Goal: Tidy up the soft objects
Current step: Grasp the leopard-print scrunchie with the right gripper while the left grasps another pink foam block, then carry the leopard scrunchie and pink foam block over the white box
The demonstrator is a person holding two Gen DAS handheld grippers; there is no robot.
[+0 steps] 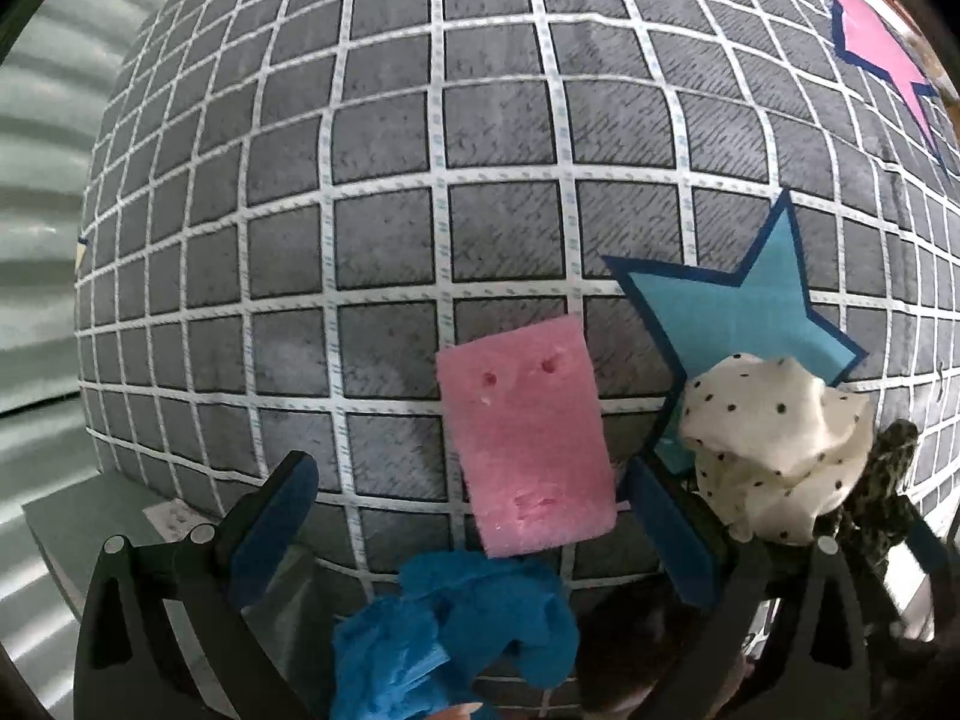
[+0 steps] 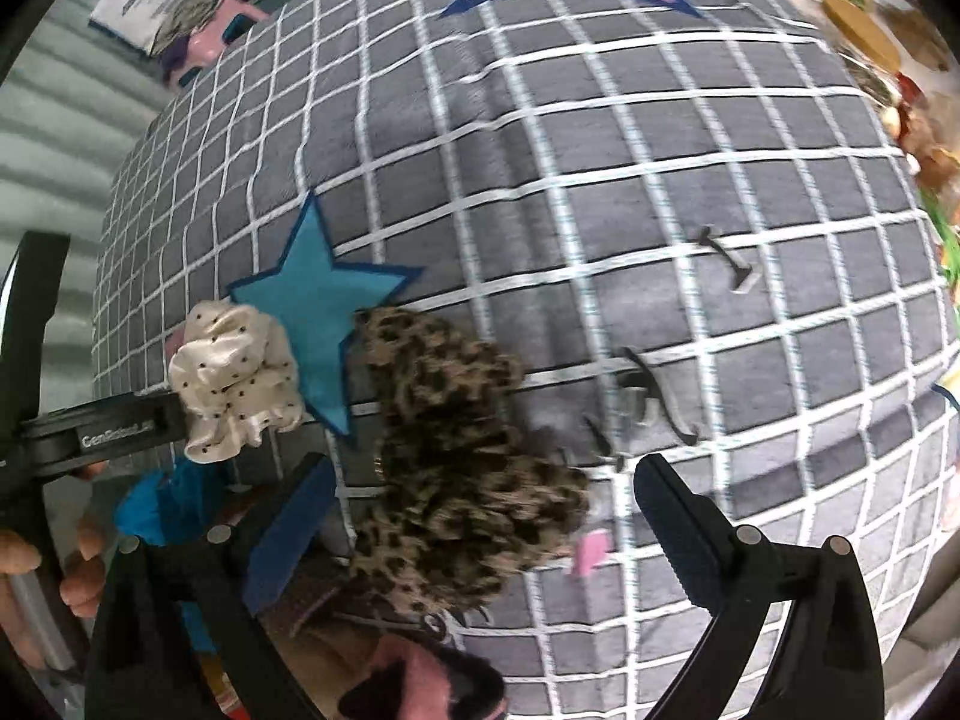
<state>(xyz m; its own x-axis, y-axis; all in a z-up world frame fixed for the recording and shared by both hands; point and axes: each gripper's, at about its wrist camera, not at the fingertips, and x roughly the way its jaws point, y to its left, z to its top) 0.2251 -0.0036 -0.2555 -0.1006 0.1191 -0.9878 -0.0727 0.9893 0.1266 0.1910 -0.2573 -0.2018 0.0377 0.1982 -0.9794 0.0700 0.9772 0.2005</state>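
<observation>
In the left wrist view, the left claw (image 1: 474, 516) points down at a grey checked cloth (image 1: 420, 180), its jaws wide apart. A pink sponge (image 1: 525, 447) lies flat between them, not pressed. A blue cloth (image 1: 462, 636) lies crumpled below it. A dotted white scrunchie (image 1: 774, 444) sits on a blue star (image 1: 732, 312).

In the right wrist view, the right claw (image 2: 480, 498) has jaws apart. A leopard scrunchie (image 2: 462, 450) lies between them, loose, beside the star and near the white scrunchie.
</observation>
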